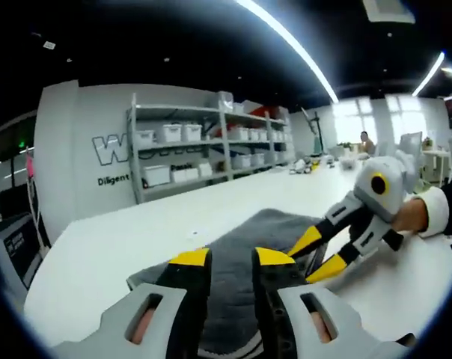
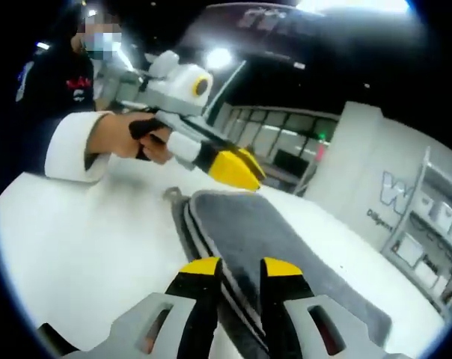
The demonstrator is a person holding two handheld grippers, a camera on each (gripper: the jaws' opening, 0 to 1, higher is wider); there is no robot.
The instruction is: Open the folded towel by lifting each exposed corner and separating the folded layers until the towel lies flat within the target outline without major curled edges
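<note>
A folded dark grey towel lies flat on the white table. My left gripper hovers low over the towel's near end, its yellow-tipped jaws a little apart with cloth showing in the gap. My right gripper comes in from the right, held by a hand, its tips astride the towel's right edge. In the right gripper view the towel runs away from me, its stacked layered edge passing between my right gripper's parted jaws. The left gripper hangs just above the towel's far end.
Bare white table surrounds the towel. Grey shelves with white bins stand against the wall beyond the far edge, also seen as shelves at the right. A person's sleeve and hand hold the left gripper.
</note>
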